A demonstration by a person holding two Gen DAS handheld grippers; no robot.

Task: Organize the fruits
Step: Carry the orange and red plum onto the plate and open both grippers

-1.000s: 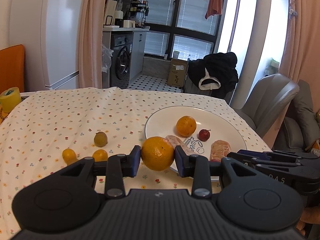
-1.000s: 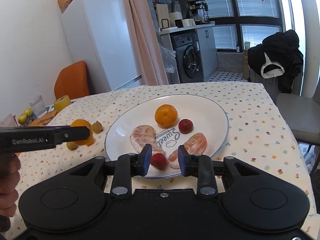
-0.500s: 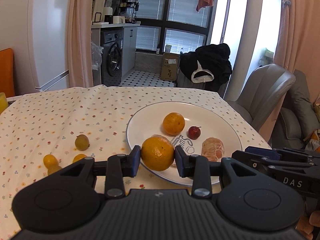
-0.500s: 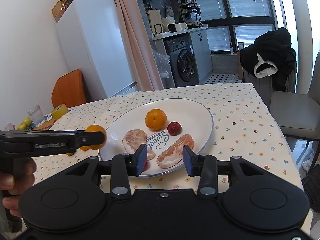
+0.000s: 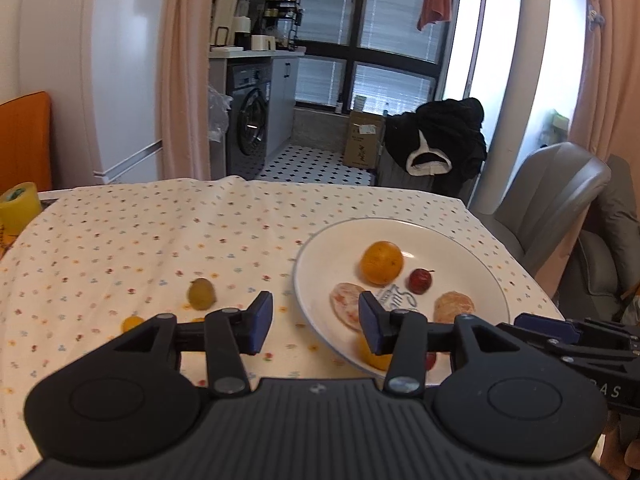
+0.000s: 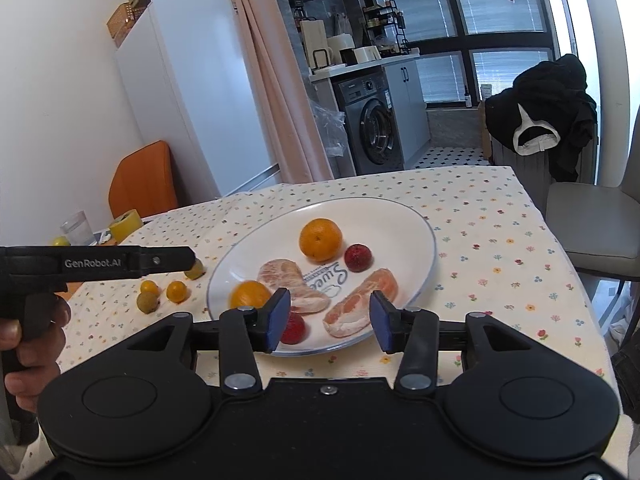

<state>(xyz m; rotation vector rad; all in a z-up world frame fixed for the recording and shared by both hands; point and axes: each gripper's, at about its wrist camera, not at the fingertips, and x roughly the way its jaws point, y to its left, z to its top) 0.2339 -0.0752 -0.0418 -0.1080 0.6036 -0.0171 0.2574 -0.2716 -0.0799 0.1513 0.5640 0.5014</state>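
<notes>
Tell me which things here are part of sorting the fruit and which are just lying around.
Part of the job: plate, two oranges, peeled segments, red fruits, small fruits on the cloth.
Lying about: tape roll, glass, black jacket.

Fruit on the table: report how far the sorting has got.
Done: two oranges, two red berries and two peeled citrus pieces lie on the plate. In hand: nothing; left gripper and right gripper are open. Left: four small fruits sit on the tablecloth.
</notes>
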